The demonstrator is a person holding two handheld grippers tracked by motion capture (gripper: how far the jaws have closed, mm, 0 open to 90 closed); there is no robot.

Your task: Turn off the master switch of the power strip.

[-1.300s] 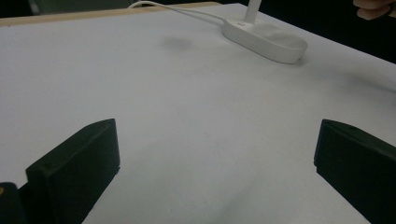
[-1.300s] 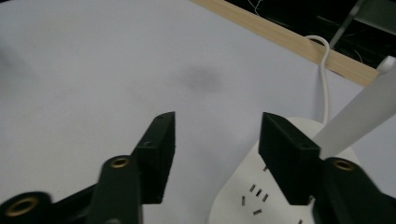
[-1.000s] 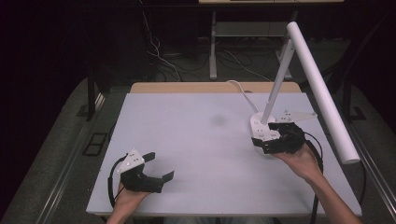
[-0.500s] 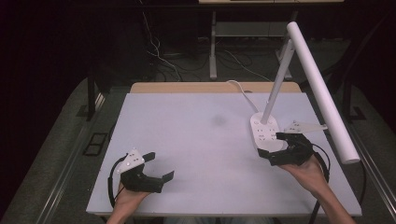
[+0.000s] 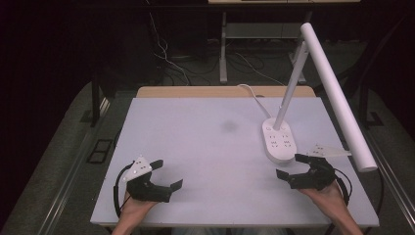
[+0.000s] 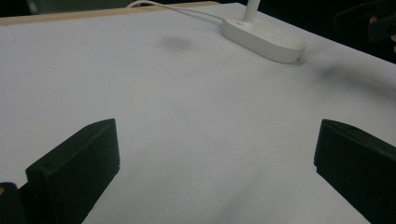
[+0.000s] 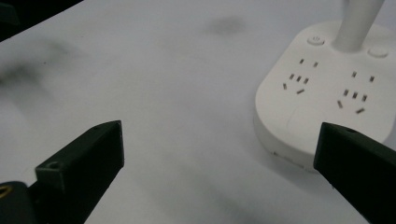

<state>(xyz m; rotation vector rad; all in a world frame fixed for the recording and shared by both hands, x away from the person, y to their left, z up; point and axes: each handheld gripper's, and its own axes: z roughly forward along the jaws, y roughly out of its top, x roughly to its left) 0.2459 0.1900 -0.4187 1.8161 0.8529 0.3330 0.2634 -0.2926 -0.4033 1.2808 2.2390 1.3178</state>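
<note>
A white desk lamp stands at the right of the white table point(image 5: 205, 147). Its oval base point(image 5: 279, 141) carries socket outlets and two round buttons, and a slanted stem point(image 5: 291, 85) rises to a long tube head point(image 5: 337, 93). My right gripper point(image 5: 292, 166) is open near the front right, just in front of the base, nothing between its jaws. The base point(image 7: 327, 98) shows close by in the right gripper view. My left gripper point(image 5: 166, 174) is open at the front left, resting low over bare table. Farther off in the left gripper view lies the lamp base point(image 6: 264, 37).
The lamp's white cable point(image 5: 252, 95) runs from the base to the table's back edge. A faint dark smudge point(image 5: 228, 126) marks the table's middle. A wooden strip point(image 5: 220, 91) borders the back edge. Dark floor with cables and a desk frame lies beyond.
My right gripper has drawn back from the lamp base toward the front edge of the table. The left gripper has stayed where it was.
</note>
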